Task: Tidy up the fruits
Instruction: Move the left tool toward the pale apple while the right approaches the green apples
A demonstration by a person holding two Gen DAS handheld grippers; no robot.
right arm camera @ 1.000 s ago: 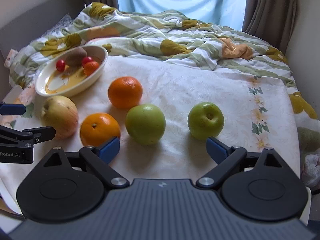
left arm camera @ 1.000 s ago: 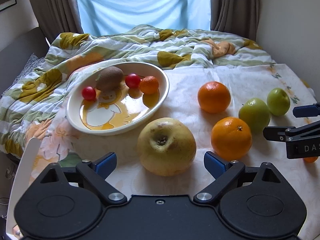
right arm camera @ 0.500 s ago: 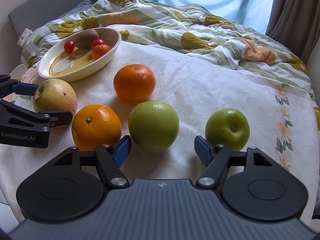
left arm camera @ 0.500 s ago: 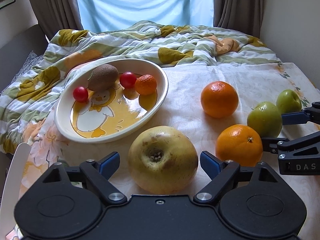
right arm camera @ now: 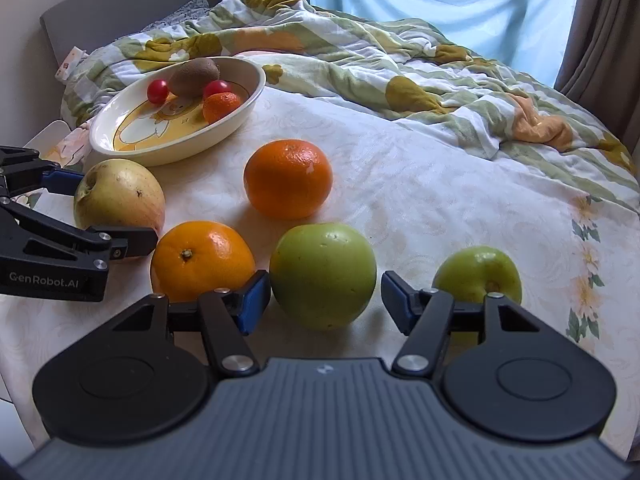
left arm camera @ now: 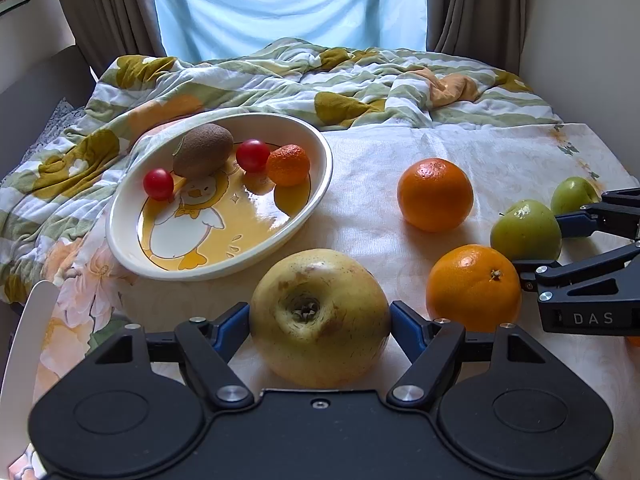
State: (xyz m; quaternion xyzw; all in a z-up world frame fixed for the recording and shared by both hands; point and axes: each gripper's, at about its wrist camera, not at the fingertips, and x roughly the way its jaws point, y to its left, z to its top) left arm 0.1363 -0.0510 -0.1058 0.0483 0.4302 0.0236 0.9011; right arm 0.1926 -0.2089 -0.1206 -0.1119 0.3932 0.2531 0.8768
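The left gripper (left arm camera: 320, 322) pinched the yellow apple (left arm camera: 320, 316) beside the bowl (left arm camera: 316, 200). The right gripper (right arm camera: 322, 300) stood spread around a green apple (right arm camera: 323, 274), an orange (right arm camera: 202, 260) crowding its left finger.

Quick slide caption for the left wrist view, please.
Left gripper straddles the yellow pear, pads at its sides, beside the duck bowl.

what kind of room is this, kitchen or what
Most likely a bedroom, not a kitchen. The fruit and the duck-print dish sit on a cloth laid over a bed, with a rumpled floral quilt behind them and a curtained window at the far end.
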